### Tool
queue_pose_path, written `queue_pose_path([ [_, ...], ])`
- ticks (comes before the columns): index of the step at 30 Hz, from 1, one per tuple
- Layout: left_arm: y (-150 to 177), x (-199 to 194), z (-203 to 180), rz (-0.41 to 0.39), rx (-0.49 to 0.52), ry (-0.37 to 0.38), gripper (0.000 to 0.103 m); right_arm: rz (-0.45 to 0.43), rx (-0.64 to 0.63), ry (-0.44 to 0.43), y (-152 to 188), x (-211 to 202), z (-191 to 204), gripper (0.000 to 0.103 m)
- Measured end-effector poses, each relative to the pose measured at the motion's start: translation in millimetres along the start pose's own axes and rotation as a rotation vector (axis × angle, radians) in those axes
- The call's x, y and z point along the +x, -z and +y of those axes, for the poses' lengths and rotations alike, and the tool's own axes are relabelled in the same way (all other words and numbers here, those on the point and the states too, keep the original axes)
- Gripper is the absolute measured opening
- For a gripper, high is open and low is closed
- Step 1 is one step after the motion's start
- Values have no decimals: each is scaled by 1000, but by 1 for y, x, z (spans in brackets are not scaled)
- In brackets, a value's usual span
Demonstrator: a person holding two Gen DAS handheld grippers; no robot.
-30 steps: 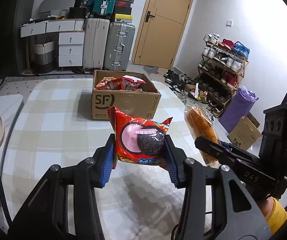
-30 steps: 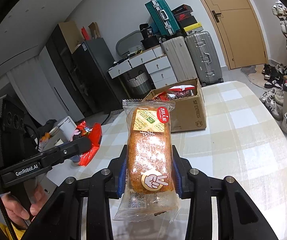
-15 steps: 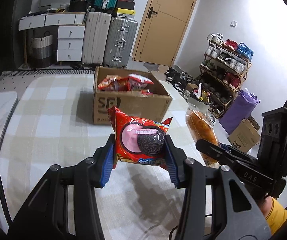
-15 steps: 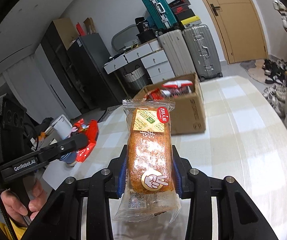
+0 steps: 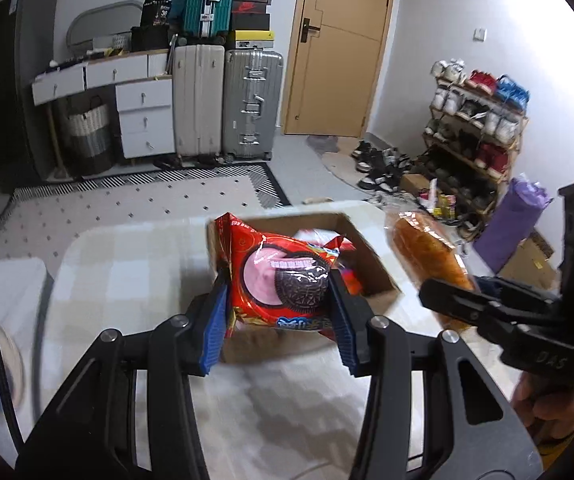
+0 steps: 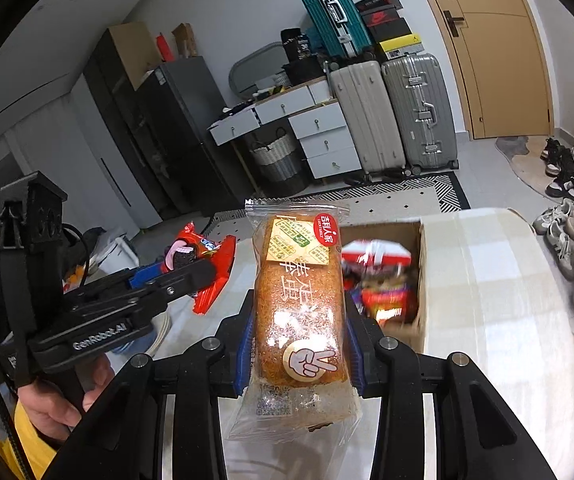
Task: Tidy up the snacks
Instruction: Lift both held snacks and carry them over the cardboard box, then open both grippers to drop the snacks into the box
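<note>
Since a second ago both grippers have closed on the cardboard box, which now sits right under them on the checked bench. The left gripper has its jaws clamped on a red cookie packet; the right gripper, jaws clamped, holds a clear-wrapped bread loaf with a red "Lucky Family" label. "GenRobot.AI" is printed on the left gripper's body.

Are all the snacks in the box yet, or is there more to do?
Not yet. Some snack packets already lie inside the cardboard box. Two more are in hand: the left gripper clamps a red cookie packet, and the right gripper clamps a wrapped bread loaf. Both hang near the open box, so dropping them in is what's left.
</note>
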State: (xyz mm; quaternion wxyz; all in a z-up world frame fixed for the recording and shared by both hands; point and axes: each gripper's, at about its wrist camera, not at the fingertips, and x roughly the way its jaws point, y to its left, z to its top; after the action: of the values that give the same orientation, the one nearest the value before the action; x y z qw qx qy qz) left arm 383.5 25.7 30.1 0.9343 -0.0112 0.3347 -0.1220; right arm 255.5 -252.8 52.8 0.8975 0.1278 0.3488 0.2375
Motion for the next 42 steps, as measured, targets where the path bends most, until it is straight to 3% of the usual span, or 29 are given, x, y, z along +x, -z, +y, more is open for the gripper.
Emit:
queue_pose_path([
  [3,-31,29,6,12,13,-18,43,0,-19,19,-23,15,-3,38],
  [11,-94,116,15,91,-16,40,43,44,-39,56,-59,61,-21,38],
  [14,-105,142,13,88,27,-8,43,59,-40,62,-62,76,-28,38],
  [24,-102,194,5,137,17,24,43,109,-23,61,-51,107,-46,38],
  [42,-65,227,3,185,-30,47,43,120,5,96,-46,132,-63,38],
])
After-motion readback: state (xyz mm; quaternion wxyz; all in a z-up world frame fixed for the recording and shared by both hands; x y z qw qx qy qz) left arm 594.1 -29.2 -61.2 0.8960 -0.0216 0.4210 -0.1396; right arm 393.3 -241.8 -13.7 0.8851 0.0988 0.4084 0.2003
